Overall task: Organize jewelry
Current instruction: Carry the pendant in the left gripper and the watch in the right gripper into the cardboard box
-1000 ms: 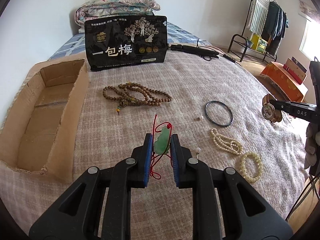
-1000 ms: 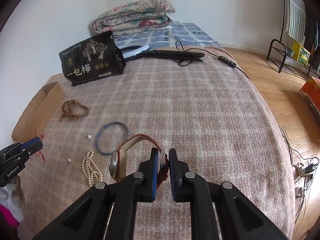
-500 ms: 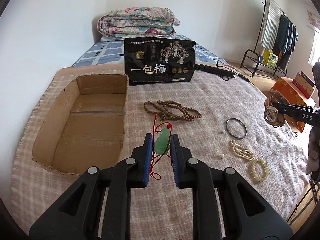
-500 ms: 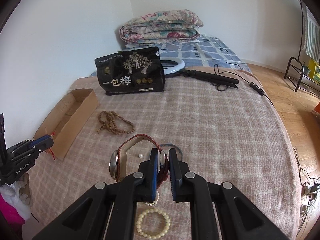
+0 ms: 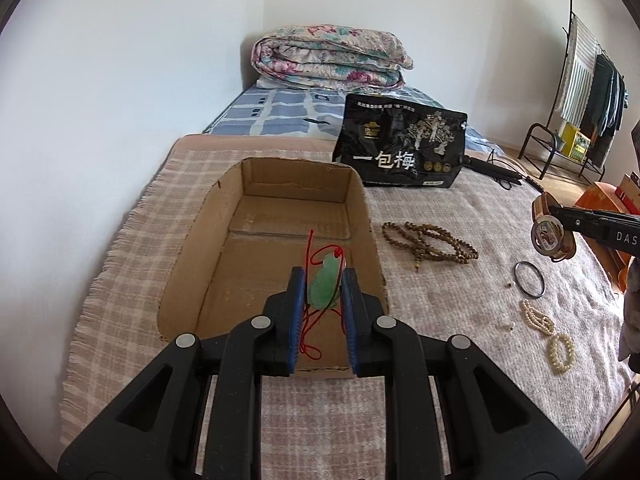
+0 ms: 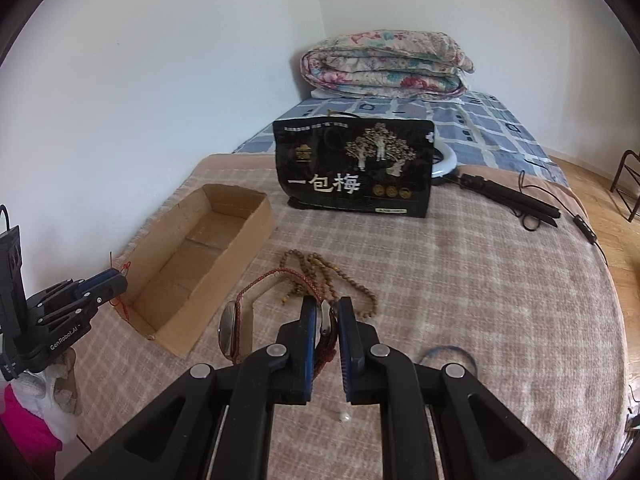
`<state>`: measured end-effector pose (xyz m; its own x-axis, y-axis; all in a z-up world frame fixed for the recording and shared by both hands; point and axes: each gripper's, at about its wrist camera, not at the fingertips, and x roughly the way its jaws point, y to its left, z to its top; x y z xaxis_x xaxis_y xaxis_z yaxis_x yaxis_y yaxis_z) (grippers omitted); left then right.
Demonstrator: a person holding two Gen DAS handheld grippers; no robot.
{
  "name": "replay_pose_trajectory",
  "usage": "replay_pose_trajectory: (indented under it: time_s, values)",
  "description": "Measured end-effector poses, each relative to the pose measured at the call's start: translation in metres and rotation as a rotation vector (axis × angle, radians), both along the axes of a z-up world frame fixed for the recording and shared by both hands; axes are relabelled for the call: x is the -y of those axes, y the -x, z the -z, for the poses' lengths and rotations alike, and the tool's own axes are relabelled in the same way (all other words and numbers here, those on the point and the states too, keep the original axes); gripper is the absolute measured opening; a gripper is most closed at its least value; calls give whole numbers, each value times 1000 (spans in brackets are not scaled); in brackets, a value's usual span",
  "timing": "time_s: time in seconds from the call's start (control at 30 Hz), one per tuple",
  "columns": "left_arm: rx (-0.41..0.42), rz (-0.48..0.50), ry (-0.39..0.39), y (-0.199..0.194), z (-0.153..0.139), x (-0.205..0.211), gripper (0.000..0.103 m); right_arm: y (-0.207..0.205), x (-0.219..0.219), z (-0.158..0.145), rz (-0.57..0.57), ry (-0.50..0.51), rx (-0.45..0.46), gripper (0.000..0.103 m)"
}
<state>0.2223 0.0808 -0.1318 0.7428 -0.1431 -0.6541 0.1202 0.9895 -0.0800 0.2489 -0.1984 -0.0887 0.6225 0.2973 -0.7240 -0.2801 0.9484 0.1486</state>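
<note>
While pendant (image 5: 325,283) hangs clamped, box (image 5: 224,216) sits below.

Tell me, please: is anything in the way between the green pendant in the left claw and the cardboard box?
Nothing visible is. The left claw holds the green pendant already in front of the open cardboard box. The box has no lid, and its floor looks bare.

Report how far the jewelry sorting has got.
Done: nothing; the open cardboard box looks empty. In hand: left gripper holds a green pendant on red cord; right gripper holds a red-strapped wristwatch. Left: brown bead necklace, dark bangle, pearl strands.
</note>
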Motion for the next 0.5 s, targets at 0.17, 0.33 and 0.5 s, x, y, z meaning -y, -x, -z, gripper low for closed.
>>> replay_pose_trajectory:
  time_s: [0.17, 0.33, 0.5]
  values:
    - [-12, -37, 1, -9, 6, -23, 17, -16, -41, 2, -57, -9, -3, 8]
    - [-16, -62, 0, -16, 11, -40, 17, -34, -76, 8, -103, -29, -17, 8]
    - [-20, -79, 2, -21, 14, -52, 17, -47, -110, 16, -144, -41, -35, 8]
